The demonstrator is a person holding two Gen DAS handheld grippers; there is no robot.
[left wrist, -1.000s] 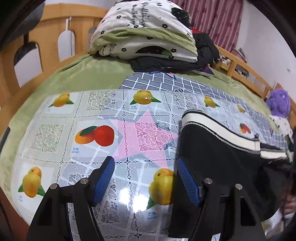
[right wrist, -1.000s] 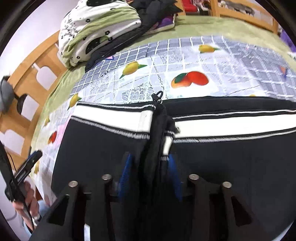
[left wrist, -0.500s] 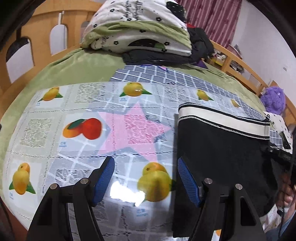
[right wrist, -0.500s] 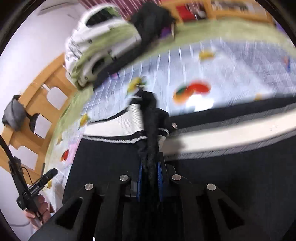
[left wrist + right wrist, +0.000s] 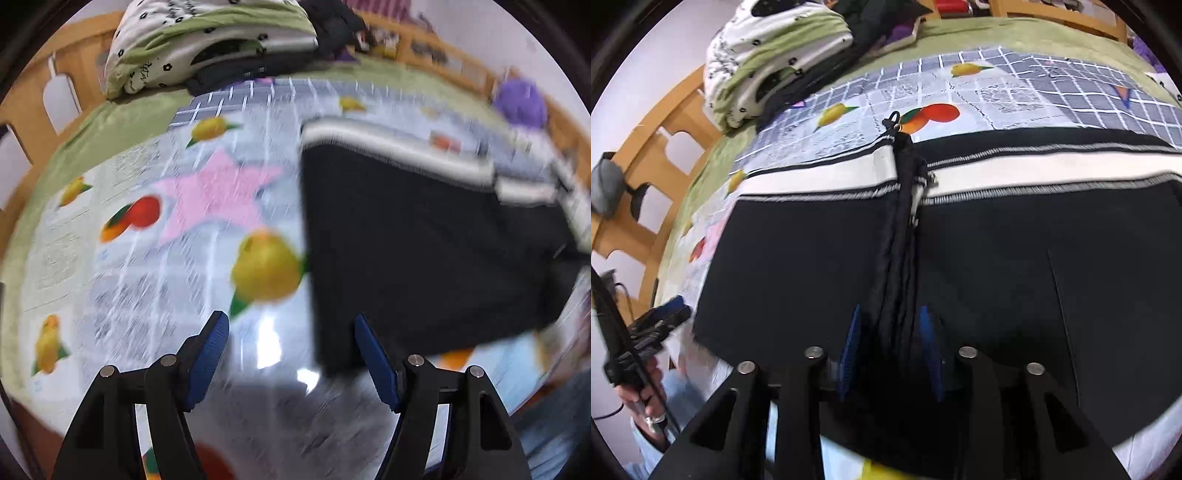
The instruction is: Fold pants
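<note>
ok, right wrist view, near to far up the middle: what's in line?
right gripper, jaws opening around a bunched fold of the black pants → white waistband → zipper pull → fruit-print tablecloth → green bedspread

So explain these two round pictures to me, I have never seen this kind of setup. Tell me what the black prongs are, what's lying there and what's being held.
There is no robot here. A person holds a hand tool in each hand, and each tool carries a wide-angle camera looking along its two black prongs with blue pads. That lens makes the pictures round and bent.

One picture is taken from the left gripper. Its jaws stand wide apart with nothing between them, above a shiny fruit-print tablecloth spread over a green bed cover.

The other is from the right gripper. A bunched fold of the black pants, which have a white stripe, stands between its jaws, which are opening just now. The pads look clear of the cloth.

Folded bedding is stacked at the far end. At the left edge you see the person's hand gripping the left tool.
</note>
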